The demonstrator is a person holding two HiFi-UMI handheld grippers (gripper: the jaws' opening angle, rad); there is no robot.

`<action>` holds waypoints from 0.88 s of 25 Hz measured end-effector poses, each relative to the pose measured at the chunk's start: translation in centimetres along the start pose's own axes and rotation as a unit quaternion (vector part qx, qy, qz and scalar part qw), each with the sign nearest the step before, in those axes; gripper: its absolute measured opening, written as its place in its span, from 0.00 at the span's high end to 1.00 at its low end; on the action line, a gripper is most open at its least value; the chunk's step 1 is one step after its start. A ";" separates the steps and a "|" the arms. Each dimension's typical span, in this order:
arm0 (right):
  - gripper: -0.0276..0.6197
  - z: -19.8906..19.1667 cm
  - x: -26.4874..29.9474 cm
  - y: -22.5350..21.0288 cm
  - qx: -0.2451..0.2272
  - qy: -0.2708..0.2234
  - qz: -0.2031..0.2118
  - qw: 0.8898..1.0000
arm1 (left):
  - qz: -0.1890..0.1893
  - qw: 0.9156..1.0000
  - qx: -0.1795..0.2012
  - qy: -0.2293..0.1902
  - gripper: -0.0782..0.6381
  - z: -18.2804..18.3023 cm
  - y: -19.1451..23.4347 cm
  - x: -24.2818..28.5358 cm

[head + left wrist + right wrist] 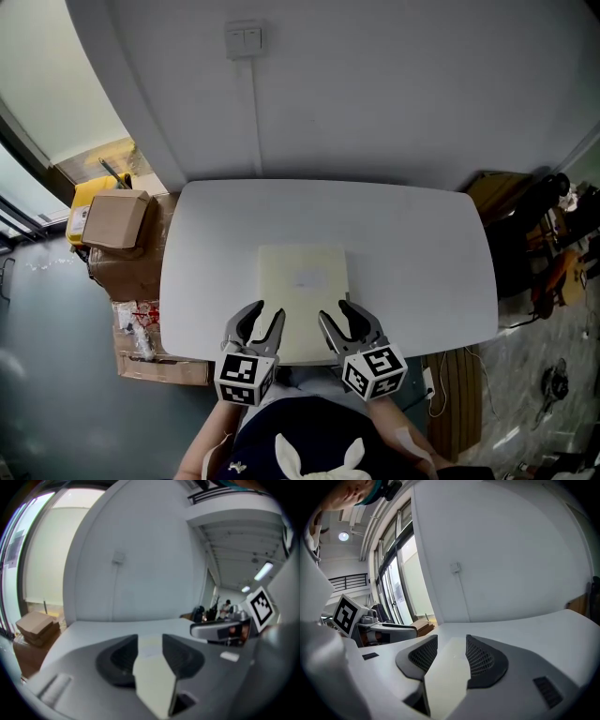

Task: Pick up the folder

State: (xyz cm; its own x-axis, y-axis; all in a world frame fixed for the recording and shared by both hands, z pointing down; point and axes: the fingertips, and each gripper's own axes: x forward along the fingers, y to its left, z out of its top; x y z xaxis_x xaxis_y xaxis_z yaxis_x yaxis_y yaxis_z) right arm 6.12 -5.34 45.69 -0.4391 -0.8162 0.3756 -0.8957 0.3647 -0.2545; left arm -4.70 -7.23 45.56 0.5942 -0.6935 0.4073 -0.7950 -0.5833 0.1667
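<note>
Nearest the person, the left gripper [267, 315] and right gripper [336, 312] hover side by side, each with its fingers [485, 660] parted and gripping nothing. The pale folder [302, 281] lies flat just beneath and ahead of both pairs of fingers and shows through each gap. Its near edge lies about at the rim of the tabletop [412, 253], likely so both corners can be caught together. Far beyond the fingers is a wall switch [244, 39]. Well off to their left sits a cardboard box [114, 220].

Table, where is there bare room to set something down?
Bare table lies left of the folder, right of it, and in the strip between it and the wall. The near edge is crowded: the left tool and right tool are at the folder's near corners.
</note>
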 end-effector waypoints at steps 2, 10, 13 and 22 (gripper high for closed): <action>0.71 -0.1 0.5 -0.2 -0.002 0.005 0.005 1.000 | 0.004 1.000 -0.002 0.003 0.68 -0.1 0.2 0.4; 0.68 -0.6 2.3 -1.7 -0.007 0.025 0.019 0.999 | 0.022 1.000 -0.014 0.016 0.66 -1.0 0.9 2.1; 0.67 -1.0 2.8 -2.2 -0.007 0.033 0.024 0.999 | 0.028 0.999 -0.019 0.020 0.65 -1.4 1.2 2.7; 0.64 -2.5 3.7 -3.7 -0.008 0.058 0.023 0.998 | 0.039 0.998 -0.026 0.035 0.60 -2.8 1.6 4.1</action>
State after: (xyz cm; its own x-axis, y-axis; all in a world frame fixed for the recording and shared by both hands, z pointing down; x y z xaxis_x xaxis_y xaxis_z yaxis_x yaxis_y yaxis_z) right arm 7.60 -8.55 50.25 -0.4836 -0.7412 0.4656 -0.8753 0.4081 -0.2594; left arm -3.90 -9.80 49.98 0.5214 -0.7033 0.4832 -0.8451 -0.5040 0.1784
